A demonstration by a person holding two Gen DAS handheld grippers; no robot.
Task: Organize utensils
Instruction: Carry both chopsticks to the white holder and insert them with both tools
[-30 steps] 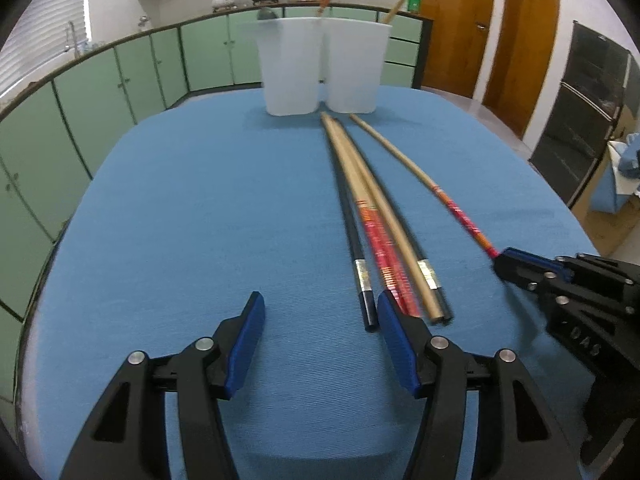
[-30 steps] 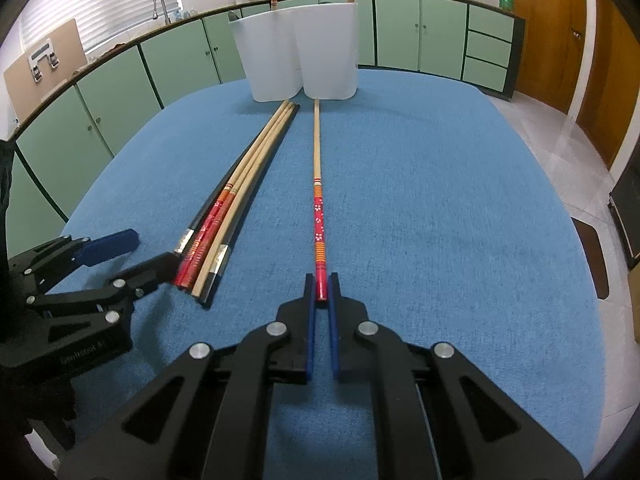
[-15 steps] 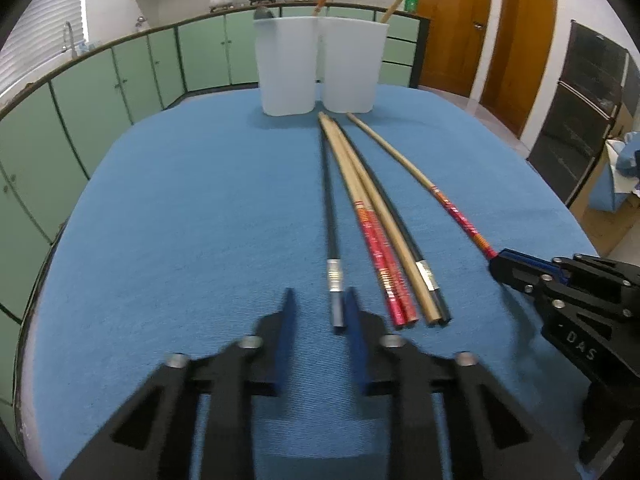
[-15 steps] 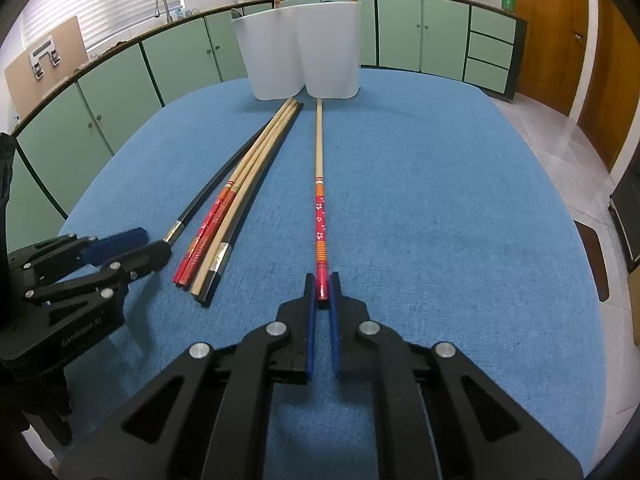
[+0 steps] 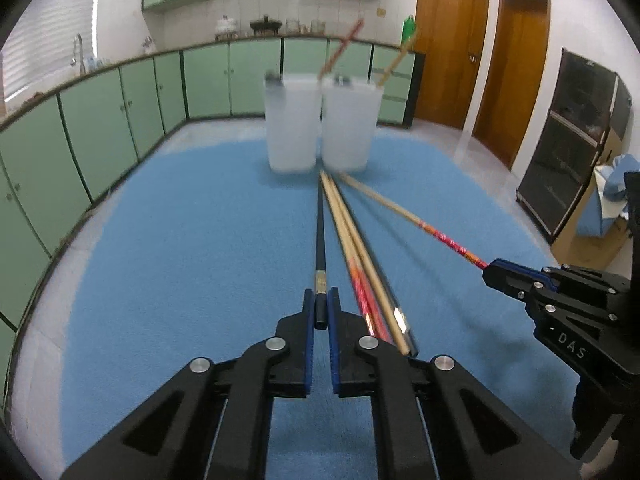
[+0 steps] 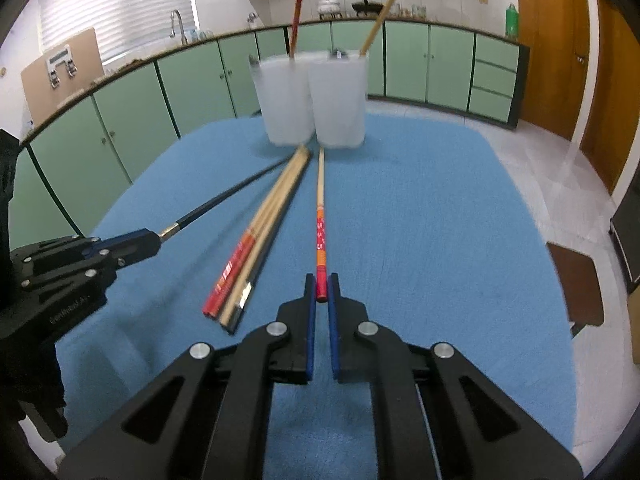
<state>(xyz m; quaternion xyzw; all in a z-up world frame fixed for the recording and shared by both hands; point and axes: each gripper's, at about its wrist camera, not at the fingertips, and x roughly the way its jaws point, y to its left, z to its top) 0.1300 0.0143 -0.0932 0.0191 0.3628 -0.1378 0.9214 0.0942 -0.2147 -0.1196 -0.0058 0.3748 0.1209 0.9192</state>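
Black chopstick (image 5: 320, 236) is pinched by the left tool (image 5: 320, 312), red-patterned chopstick (image 6: 320, 236) by the right tool (image 6: 320, 290), tips toward the white cups (image 6: 312, 100); end-only grips may let either swing and slip.

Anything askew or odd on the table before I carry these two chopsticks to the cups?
Nothing looks damaged or spilled. The left gripper pinches the black chopstick and the right gripper the red-patterned chopstick, each by its end. The loose chopsticks lie bundled; both cups stand upright.
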